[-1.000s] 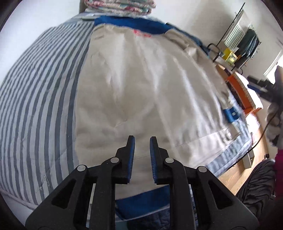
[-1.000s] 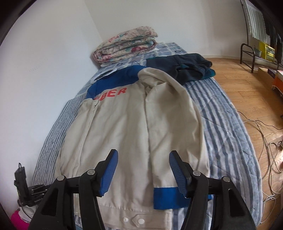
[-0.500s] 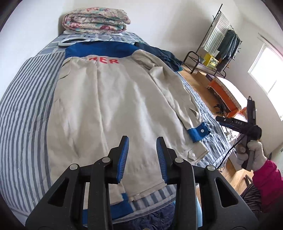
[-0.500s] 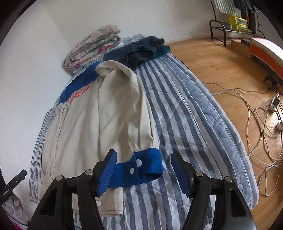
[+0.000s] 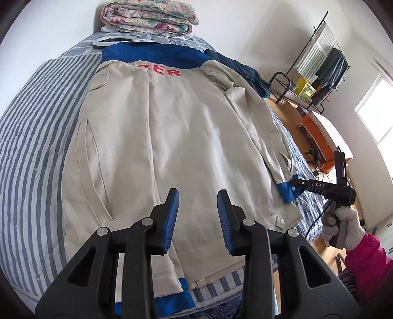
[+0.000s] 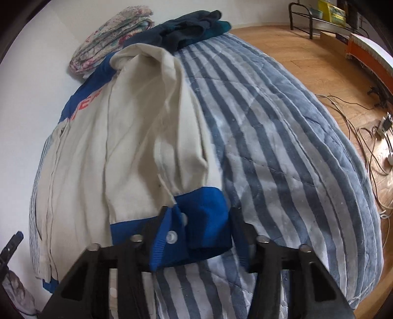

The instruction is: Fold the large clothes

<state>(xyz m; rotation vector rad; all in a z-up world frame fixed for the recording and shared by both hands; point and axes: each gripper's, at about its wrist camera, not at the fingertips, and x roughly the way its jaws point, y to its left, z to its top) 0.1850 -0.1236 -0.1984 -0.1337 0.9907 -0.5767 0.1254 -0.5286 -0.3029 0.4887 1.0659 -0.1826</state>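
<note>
A cream jacket with a blue yoke and red lettering lies back-up along a striped bed, its hem toward the cameras. The left gripper hangs above the lower back of the jacket with its two blue-padded fingers spread apart, gripping nothing and touching no cloth. One sleeve is folded down the jacket's right edge, ending in a blue cuff with two visible snap buttons. The right gripper sits at that cuff: its fingers stand wide, one on each side of the blue band, and the cuff fills the gap between them, though the jaws are not closed on it. In the left wrist view the right gripper's black tip reaches the same cuff at the bed's edge, held by a white-gloved hand in a pink sleeve. At the head of the bed lie one folded floral quilt and one heap of dark blue clothing. Cables trail across the wooden floor.
</note>
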